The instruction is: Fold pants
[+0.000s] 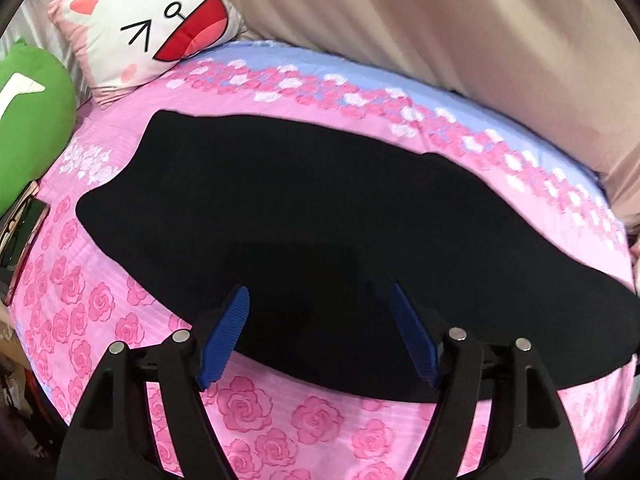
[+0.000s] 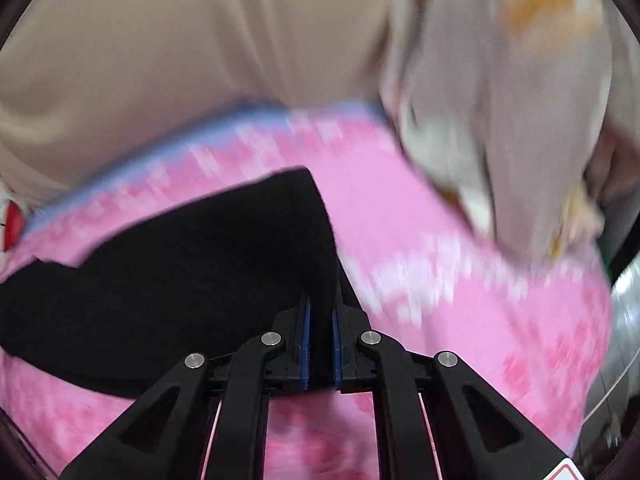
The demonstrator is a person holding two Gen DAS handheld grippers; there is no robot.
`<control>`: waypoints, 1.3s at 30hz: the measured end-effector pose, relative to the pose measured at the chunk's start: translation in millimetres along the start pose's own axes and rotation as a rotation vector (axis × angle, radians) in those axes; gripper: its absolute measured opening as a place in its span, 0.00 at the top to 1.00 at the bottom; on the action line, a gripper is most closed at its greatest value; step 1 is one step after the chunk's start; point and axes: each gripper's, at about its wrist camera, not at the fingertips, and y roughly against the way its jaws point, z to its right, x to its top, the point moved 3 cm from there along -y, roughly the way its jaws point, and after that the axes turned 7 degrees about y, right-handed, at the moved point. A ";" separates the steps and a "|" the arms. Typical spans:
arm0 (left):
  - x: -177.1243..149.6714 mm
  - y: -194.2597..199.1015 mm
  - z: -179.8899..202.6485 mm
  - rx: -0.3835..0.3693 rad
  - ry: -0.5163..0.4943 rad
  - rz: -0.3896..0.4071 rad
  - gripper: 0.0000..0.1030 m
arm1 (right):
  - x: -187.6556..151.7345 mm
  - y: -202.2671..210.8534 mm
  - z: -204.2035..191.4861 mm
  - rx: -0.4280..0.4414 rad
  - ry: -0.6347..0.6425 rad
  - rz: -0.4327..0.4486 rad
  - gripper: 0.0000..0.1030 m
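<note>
Black pants (image 1: 304, 216) lie spread flat across a pink rose-print bed sheet (image 1: 100, 304). My left gripper (image 1: 320, 300) is open, its blue pads (image 1: 224, 340) wide apart just above the near edge of the pants, holding nothing. In the right wrist view my right gripper (image 2: 320, 312) is shut on the end of the black pants (image 2: 180, 264); the cloth rises between the blue pads (image 2: 306, 344). That view is blurred by motion.
A white cat-face pillow (image 1: 152, 20) and a green plush (image 1: 28, 120) sit at the far left of the bed. A beige curtain (image 1: 440, 32) hangs behind the bed. A grey cloth (image 2: 500, 120) lies at the bed's right end.
</note>
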 end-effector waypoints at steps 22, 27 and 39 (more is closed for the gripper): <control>-0.6 -39.9 -39.5 0.126 -0.018 -0.007 0.16 | -36.7 79.4 -140.5 0.071 0.110 0.142 0.82; 0.9 -35.8 -38.3 0.124 -0.030 0.009 0.15 | -54.3 56.6 -223.9 0.198 0.244 0.091 0.73; -8.3 -8.0 -22.3 0.023 -0.050 0.023 0.10 | -73.1 42.7 -271.2 0.154 0.405 0.070 0.46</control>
